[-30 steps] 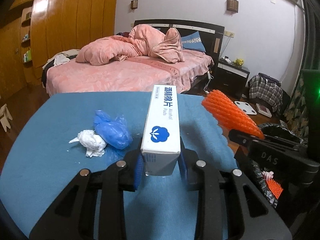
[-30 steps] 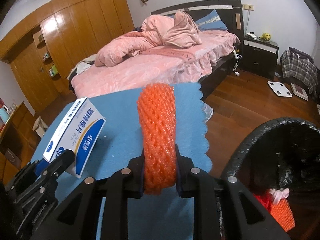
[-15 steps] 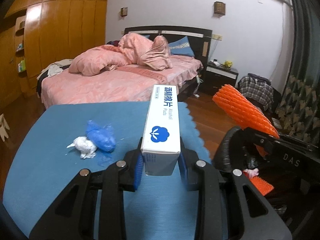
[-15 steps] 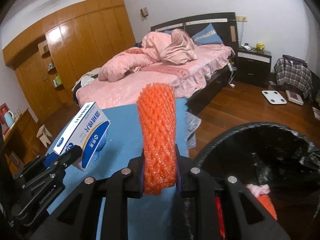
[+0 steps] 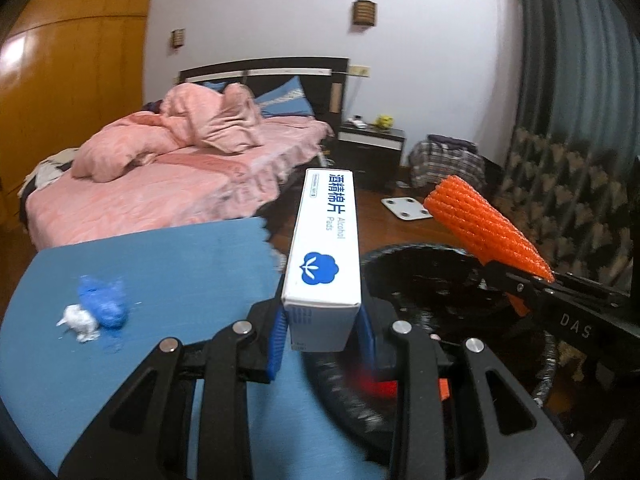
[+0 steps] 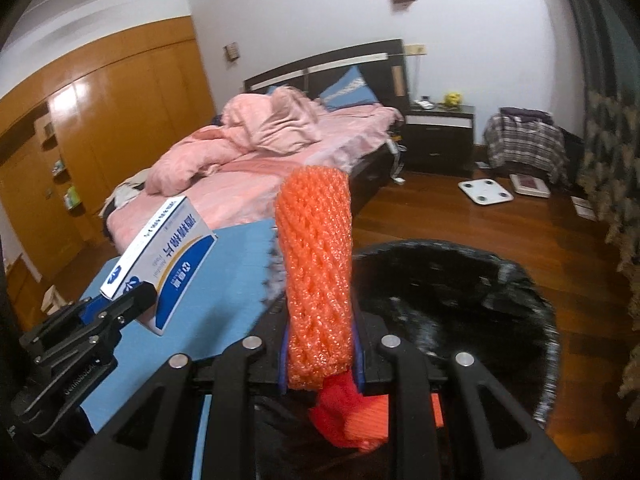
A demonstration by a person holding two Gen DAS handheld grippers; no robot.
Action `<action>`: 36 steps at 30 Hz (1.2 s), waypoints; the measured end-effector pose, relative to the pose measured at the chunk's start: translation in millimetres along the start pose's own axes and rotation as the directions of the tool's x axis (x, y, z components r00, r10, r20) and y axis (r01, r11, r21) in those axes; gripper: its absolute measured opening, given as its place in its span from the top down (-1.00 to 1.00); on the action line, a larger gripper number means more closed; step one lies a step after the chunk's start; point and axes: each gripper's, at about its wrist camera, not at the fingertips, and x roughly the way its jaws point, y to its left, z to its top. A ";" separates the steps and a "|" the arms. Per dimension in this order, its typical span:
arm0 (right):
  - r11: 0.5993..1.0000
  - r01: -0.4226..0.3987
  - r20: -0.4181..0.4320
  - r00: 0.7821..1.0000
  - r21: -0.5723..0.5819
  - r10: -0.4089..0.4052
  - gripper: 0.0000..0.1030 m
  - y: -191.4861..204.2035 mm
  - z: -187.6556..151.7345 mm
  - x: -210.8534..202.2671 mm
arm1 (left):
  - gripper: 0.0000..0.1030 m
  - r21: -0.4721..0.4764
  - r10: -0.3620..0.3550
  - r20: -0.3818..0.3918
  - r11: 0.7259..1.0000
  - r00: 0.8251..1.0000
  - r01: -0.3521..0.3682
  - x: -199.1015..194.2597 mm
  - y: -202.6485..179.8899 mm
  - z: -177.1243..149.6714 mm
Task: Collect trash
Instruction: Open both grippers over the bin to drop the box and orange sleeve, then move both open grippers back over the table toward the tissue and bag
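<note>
My left gripper [image 5: 322, 330] is shut on a white and blue alcohol pads box [image 5: 326, 248], held over the near rim of a black-lined trash bin [image 5: 420, 280]. In the right wrist view that box [image 6: 160, 268] shows at the left. My right gripper [image 6: 320, 354] is shut on an orange foam fruit net [image 6: 318, 272], held upright above the bin [image 6: 460, 304]. The net [image 5: 484, 228] also appears at the right of the left wrist view. Red and orange trash [image 6: 352, 420] lies inside the bin. A blue wad [image 5: 102, 300] and a white wad [image 5: 78, 320] rest on the blue table [image 5: 180, 264].
A bed with pink bedding [image 5: 168, 184] stands beyond the table. A dark nightstand [image 6: 438, 136], a white scale [image 6: 484, 192] and a plaid-covered stool [image 6: 524, 144] are on the wooden floor to the right. Wooden wardrobes [image 6: 100, 132] line the left wall.
Both grippers have swung right from over the table to above the bin, each keeping its hold. The blue and white wads have slid toward the left of the left wrist view.
</note>
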 end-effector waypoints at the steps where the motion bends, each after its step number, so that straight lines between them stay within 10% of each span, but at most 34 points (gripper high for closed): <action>1: 1.000 0.009 0.000 1.000 0.005 -0.009 0.55 -5.4 -0.2 -1.3 | 0.43 0.007 -0.013 -0.002 1.000 1.000 0.013 3.3 -6.2 0.9; 13: 0.992 0.112 -0.019 0.994 0.065 -0.111 0.55 -59.4 -11.8 -6.1 | 0.40 0.060 -0.129 -0.052 0.989 0.990 0.132 46.9 -57.8 -3.7; 19: 0.985 0.156 -0.056 0.987 0.070 -0.153 0.14 -71.0 -19.2 0.6 | 0.02 0.057 -0.163 -0.088 0.984 0.983 0.168 59.9 -62.4 -13.4; 25: 0.979 0.187 -0.046 0.982 0.079 -0.184 -0.83 -71.1 -21.0 -2.5 | -0.35 0.037 -0.106 -0.047 0.994 0.993 0.107 45.4 -38.8 -14.3; 36: 0.996 0.092 -0.007 0.996 0.020 -0.092 -0.88 -23.2 -10.2 1.3 | -0.68 -0.039 0.068 0.015 0.997 0.998 -0.067 1.3 35.1 -9.1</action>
